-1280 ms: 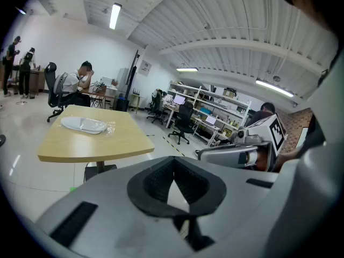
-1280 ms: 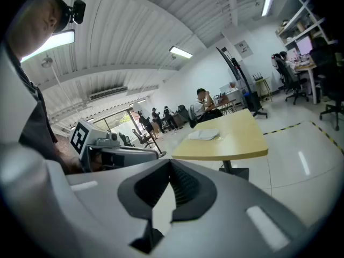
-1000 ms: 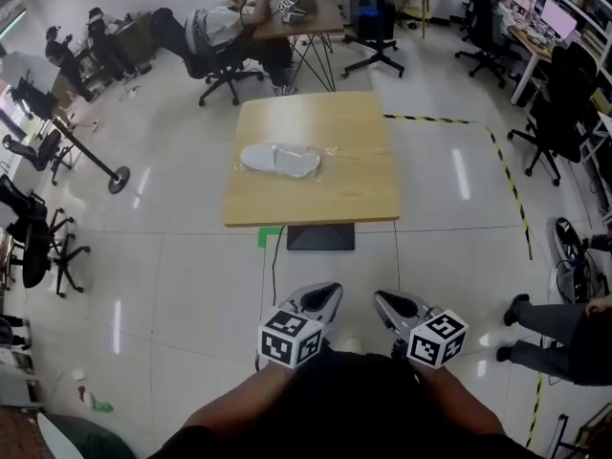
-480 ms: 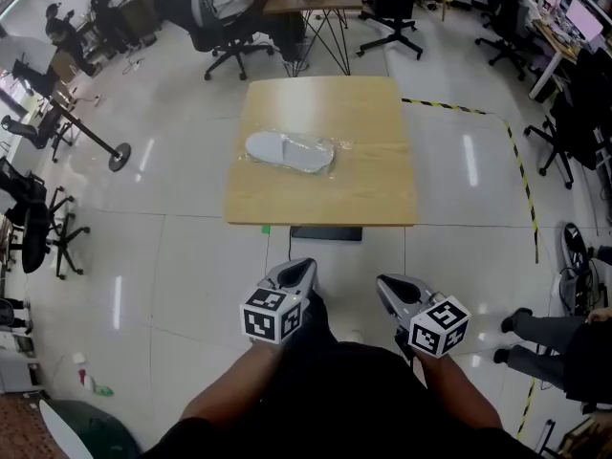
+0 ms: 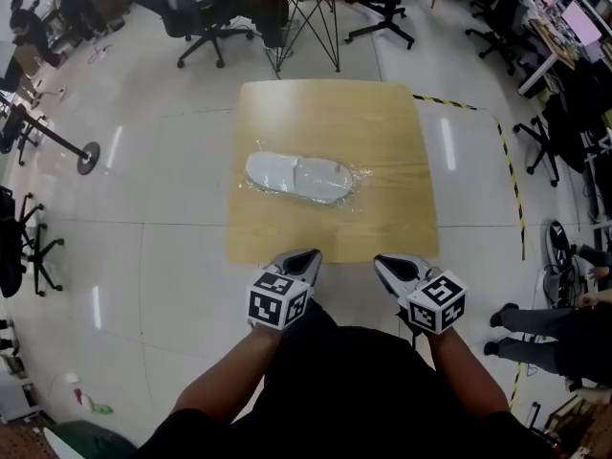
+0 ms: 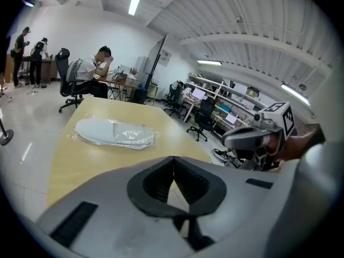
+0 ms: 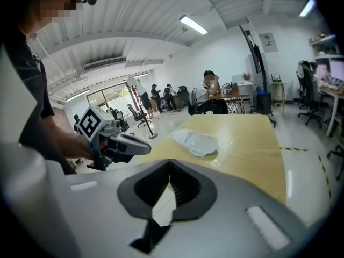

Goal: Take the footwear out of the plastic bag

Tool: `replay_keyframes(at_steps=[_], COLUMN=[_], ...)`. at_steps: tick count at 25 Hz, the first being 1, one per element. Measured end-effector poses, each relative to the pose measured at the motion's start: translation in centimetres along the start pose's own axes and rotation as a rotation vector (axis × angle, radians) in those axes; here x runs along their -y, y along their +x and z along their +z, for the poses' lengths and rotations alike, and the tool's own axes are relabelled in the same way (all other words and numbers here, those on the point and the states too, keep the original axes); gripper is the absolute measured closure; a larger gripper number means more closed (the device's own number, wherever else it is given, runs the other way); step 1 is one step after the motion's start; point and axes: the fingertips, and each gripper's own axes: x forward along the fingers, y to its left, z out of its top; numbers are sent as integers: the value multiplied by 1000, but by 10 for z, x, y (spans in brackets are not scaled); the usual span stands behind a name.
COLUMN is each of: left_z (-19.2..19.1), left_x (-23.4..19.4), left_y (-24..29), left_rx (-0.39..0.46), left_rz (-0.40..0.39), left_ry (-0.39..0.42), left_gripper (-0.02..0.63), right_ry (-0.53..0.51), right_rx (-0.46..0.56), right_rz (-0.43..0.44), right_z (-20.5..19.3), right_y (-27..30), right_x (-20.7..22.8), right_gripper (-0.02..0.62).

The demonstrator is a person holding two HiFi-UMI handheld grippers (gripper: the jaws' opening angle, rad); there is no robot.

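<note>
A white slipper sealed in a clear plastic bag point(image 5: 298, 177) lies flat on the square wooden table point(image 5: 335, 122), left of its middle. Both grippers hover at the table's near edge, well short of the bag. My left gripper point(image 5: 304, 256) is shut and holds nothing; my right gripper point(image 5: 385, 263) is shut and empty too. In the left gripper view the bag point(image 6: 115, 134) lies ahead on the table point(image 6: 70, 160), beyond the shut jaws point(image 6: 173, 163). The right gripper view shows the bag point(image 7: 196, 141) ahead past its shut jaws point(image 7: 170, 164), with the left gripper point(image 7: 141, 144) alongside.
Office chairs point(image 5: 206, 27) and a desk with a seated person stand beyond the table's far side. Yellow-black tape point(image 5: 507, 175) runs along the floor at the right. A person's legs point(image 5: 545, 323) are at the right, and a stand with a round base point(image 5: 88, 156) at the left.
Both grippers have travelled forward from over the open floor up to the table's near edge. The table and the bagged slipper now sit closer in the head view.
</note>
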Motion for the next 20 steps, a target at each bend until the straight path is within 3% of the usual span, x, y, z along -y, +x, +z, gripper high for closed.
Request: replay_keyframes(at_steps=[5,10,14,20], left_z=[8,19,27,32], left_x=[-38,-71,-90,-126], left_y=[22,37,54,75], left_rx=[-73,-79,-68,-45], left_rz=[-71,-75,-58,40], left_ry=[52,3,-53,-151], left_gripper=[598,598,598,598], right_ry=[-65,-83,-45,-60], right_rx=[-63,-124,-139,-272], right_rz=[-68,-122,-130,-58], right_z=[32,51,63,56], right_y=[57,97,120,181], right_x=[44,95,140,193], right_gripper=[534,494,470,413])
